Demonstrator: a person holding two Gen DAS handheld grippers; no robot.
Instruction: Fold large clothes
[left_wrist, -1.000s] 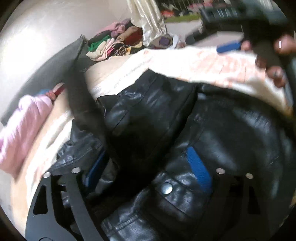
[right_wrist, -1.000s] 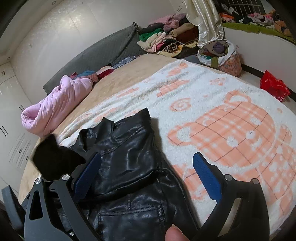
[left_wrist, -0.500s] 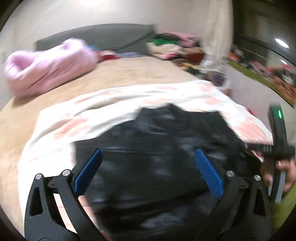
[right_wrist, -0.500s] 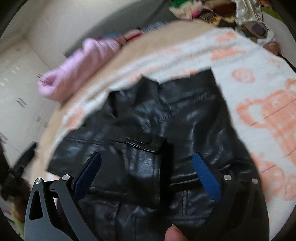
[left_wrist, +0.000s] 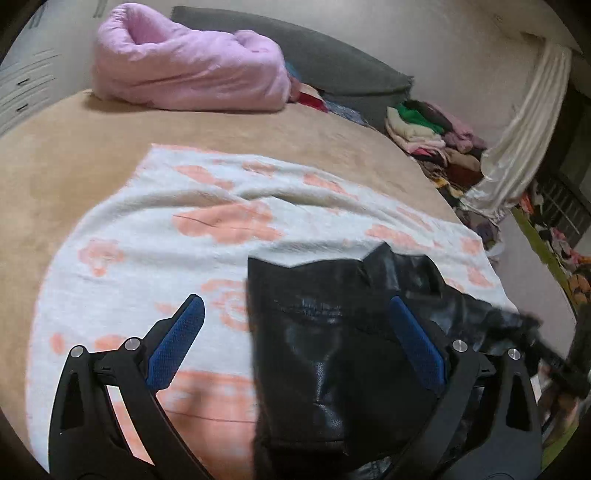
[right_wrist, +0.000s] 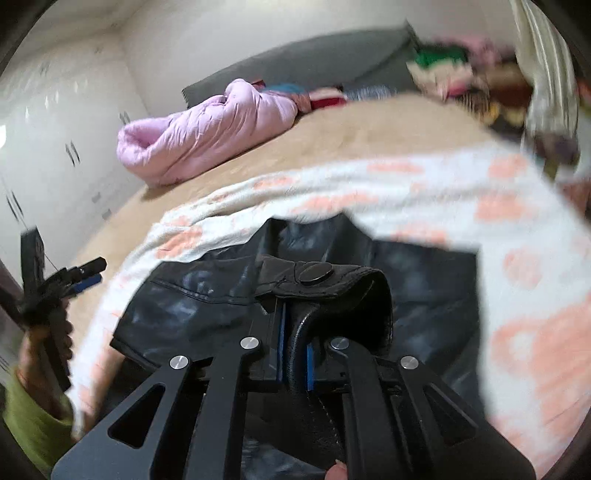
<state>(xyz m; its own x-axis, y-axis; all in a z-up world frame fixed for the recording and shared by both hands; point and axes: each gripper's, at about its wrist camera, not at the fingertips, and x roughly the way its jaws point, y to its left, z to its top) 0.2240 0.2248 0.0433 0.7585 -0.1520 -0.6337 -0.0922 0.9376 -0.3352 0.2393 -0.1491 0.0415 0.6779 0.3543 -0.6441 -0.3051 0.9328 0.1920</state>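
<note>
A black leather jacket (left_wrist: 332, 343) lies on a white blanket with peach bear prints (left_wrist: 177, 236), which is spread over the tan cover of the bed (left_wrist: 74, 147). From the left wrist view the jacket sits toward the near right part of the blanket, its collar end (left_wrist: 384, 258) pointing away toward the head of the bed, so its long axis runs from the near edge to the far end. The left gripper (left_wrist: 295, 339) hangs above it with its 2 blue-padded fingers (left_wrist: 177, 339) spread wide and nothing between them; 1 pad is over bare blanket, the other over the leather. The right gripper (right_wrist: 293, 347) is closed down tight on a thick fold of the jacket (right_wrist: 424, 295), the leather bulging up between the blue pads (right_wrist: 309, 363), and a flap with a round snap button (right_wrist: 316, 274) curls over just ahead of the fingertips. In that view the jacket's collar again points away up the bed. The person's left hand, in a green sleeve, shows at the far left edge holding its tool. At the head of the bed lie a rolled pink quilt (left_wrist: 192, 70) and a grey headboard cushion (left_wrist: 321, 62), with a heap of mixed clothes (left_wrist: 436, 136) beside a pale curtain (left_wrist: 524, 136) to the right.
</note>
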